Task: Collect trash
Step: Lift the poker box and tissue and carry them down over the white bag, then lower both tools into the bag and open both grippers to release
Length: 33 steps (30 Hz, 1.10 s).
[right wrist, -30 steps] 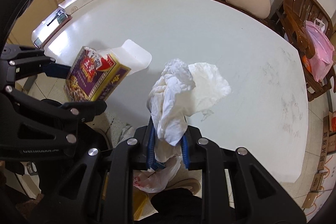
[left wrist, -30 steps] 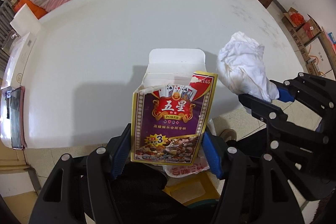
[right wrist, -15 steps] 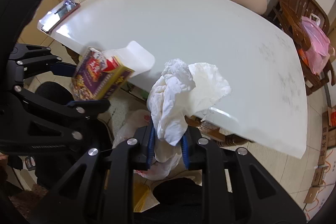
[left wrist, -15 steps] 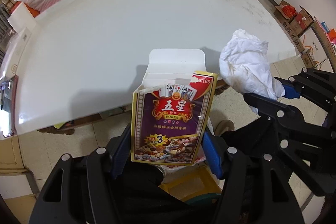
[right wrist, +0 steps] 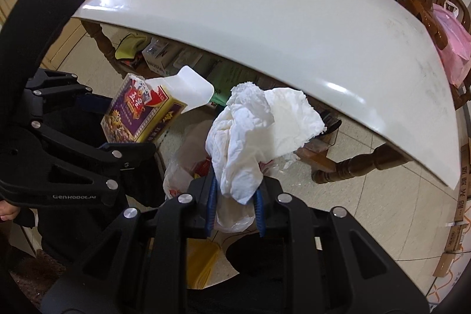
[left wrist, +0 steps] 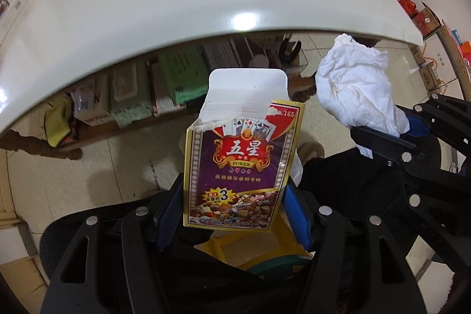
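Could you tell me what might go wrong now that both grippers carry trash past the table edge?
1. The right gripper pinches only the lower corner of the crumpled tissue; most of it billows free and could tear or slip out.
2. The left gripper holds the playing-card box with its flap open, so any contents might spill.
3. The plastic trash bag below has a narrow mouth; a dropped item may land on the floor.
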### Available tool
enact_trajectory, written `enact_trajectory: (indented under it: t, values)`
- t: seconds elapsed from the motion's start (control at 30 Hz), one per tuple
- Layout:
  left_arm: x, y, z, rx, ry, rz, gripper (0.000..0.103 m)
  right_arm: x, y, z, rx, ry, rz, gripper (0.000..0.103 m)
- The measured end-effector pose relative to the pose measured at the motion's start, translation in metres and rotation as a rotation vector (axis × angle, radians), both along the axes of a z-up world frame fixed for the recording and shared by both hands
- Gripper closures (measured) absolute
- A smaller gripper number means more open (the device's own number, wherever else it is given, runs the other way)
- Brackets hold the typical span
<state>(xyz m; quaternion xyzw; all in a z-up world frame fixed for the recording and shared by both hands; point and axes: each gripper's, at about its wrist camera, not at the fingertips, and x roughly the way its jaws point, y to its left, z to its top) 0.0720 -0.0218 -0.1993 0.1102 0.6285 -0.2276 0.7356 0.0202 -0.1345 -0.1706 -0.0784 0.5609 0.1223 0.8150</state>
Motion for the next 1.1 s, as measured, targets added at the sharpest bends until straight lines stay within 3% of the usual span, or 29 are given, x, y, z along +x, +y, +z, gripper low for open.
enact_trajectory:
  t: [0.6,1.1]
  values:
    - [0.007,-0.010,-0.109,0.027,0.208,0.027,0.042,0.017,-0.009,-0.081,0.008,0.115,-0.037,0.082]
    - [0.024,-0.019,-0.178,0.114,0.288,0.030,0.042,0.038,-0.016,-0.171,0.031,0.259,-0.095,0.081]
